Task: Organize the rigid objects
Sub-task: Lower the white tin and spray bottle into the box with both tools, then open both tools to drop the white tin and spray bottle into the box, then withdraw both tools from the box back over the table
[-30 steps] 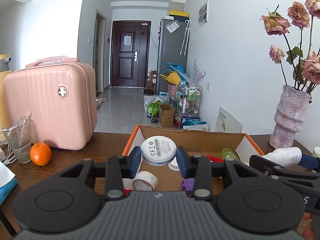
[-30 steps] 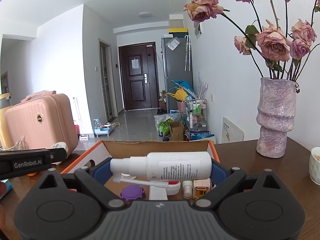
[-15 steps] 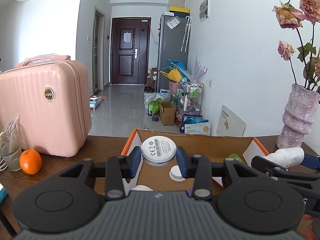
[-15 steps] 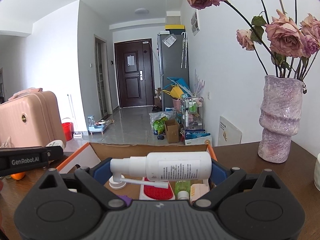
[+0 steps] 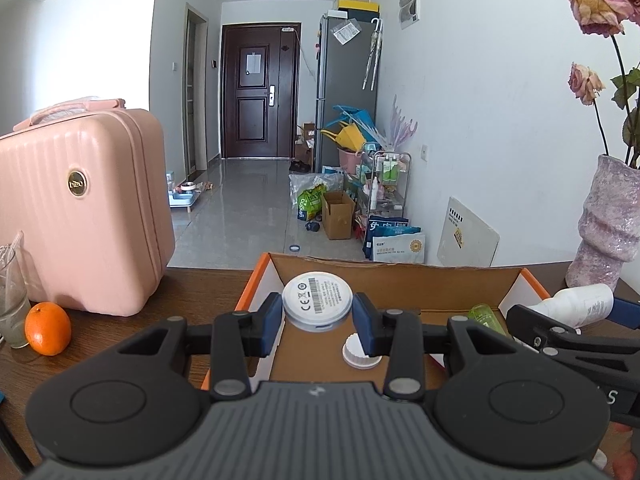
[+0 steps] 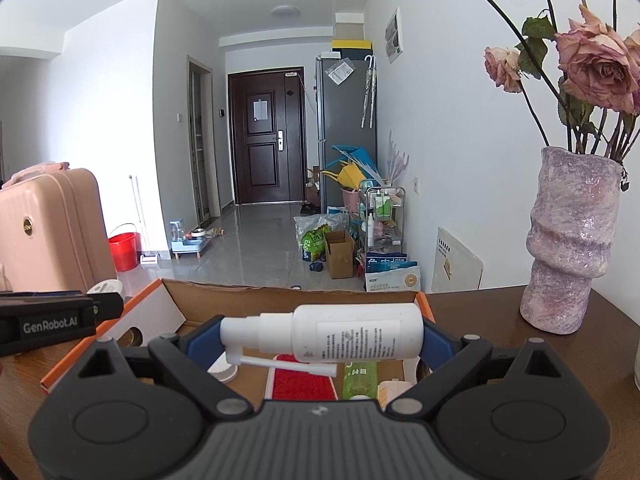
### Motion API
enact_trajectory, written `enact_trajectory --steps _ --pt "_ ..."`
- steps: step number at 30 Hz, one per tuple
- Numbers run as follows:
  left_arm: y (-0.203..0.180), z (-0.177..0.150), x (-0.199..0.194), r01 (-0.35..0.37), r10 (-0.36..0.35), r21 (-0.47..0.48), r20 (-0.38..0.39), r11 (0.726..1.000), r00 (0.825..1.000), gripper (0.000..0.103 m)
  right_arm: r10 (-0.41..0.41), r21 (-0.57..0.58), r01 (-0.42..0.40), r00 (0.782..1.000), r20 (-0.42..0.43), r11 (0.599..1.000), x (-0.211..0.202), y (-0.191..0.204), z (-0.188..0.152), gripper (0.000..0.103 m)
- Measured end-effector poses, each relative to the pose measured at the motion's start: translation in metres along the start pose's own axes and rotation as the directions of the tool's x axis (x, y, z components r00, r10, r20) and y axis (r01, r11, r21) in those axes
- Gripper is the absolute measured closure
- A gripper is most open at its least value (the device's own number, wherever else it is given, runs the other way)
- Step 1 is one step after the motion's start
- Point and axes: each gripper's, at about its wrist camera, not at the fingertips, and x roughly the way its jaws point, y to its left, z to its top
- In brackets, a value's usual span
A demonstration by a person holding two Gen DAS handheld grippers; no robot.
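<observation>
My left gripper is shut on a round white disc with a printed label, held over the left part of an open cardboard box with orange edges. My right gripper is shut on a white spray bottle lying sideways, nozzle to the left, above the same box. In the left wrist view the bottle and the right gripper's finger show at the right. Inside the box lie a white cap, a green bottle and a red pad.
A pink suitcase, an orange and a glass stand on the brown table at the left. A purple vase with dried roses stands at the right. Beyond the table's far edge is a hallway with floor clutter.
Both grippers have moved forward over the box with their objects still held; the box's near contents have slid under the grippers and the far wall looks closer.
</observation>
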Motion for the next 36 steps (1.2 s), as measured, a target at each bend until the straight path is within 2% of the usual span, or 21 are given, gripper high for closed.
enact_trajectory --steps 11,14,15,16,17,18,19,21,30,36 --pt "0.001 0.001 0.016 0.003 -0.003 0.003 -0.041 1.0 0.999 0.064 0.013 -0.02 -0.014 1.0 -0.028 1.0 0.015 -0.001 0.004 0.006" --pt "0.004 0.002 0.018 0.011 -0.011 -0.006 -0.066 1.0 0.998 0.06 0.034 -0.033 -0.035 0.998 -0.045 0.999 0.015 -0.001 0.003 0.006" --pt "0.005 0.002 0.018 0.011 -0.012 -0.012 -0.071 1.0 0.997 0.043 0.035 -0.034 -0.037 0.998 -0.048 0.999 0.015 -0.001 0.004 0.006" --pt "0.007 0.003 0.017 0.006 -0.008 -0.02 -0.069 1.0 0.998 0.033 0.033 -0.038 -0.035 0.998 -0.05 0.999 0.015 -0.001 0.004 0.006" --pt "0.009 0.003 0.015 -0.01 0.008 -0.026 -0.057 1.0 0.998 0.016 0.027 -0.042 -0.029 0.998 -0.048 0.999 0.014 -0.001 0.004 0.005" --pt "0.009 0.003 0.013 -0.024 0.023 -0.025 -0.044 0.999 0.999 0.009 0.024 -0.044 -0.026 0.999 -0.044 0.999 0.013 0.0 0.004 0.004" --pt "0.01 0.004 0.012 -0.026 0.025 -0.023 -0.034 0.999 0.999 0.007 0.021 -0.044 -0.023 0.999 -0.042 0.999 0.013 -0.002 0.005 0.0" --pt "0.012 0.005 0.01 -0.029 0.028 -0.028 -0.031 0.999 0.999 0.0 0.02 -0.038 -0.021 0.999 -0.037 0.999 0.012 -0.003 0.005 0.0" --pt "0.018 0.004 0.011 -0.047 0.044 -0.053 -0.054 0.997 0.998 0.0 0.014 -0.025 -0.015 0.999 -0.031 1.0 0.009 -0.005 0.006 0.0" --pt "0.023 0.003 0.005 -0.043 0.041 -0.054 -0.037 0.998 0.998 0.0 0.015 -0.016 -0.015 1.0 -0.012 1.0 0.001 -0.004 0.007 0.0"
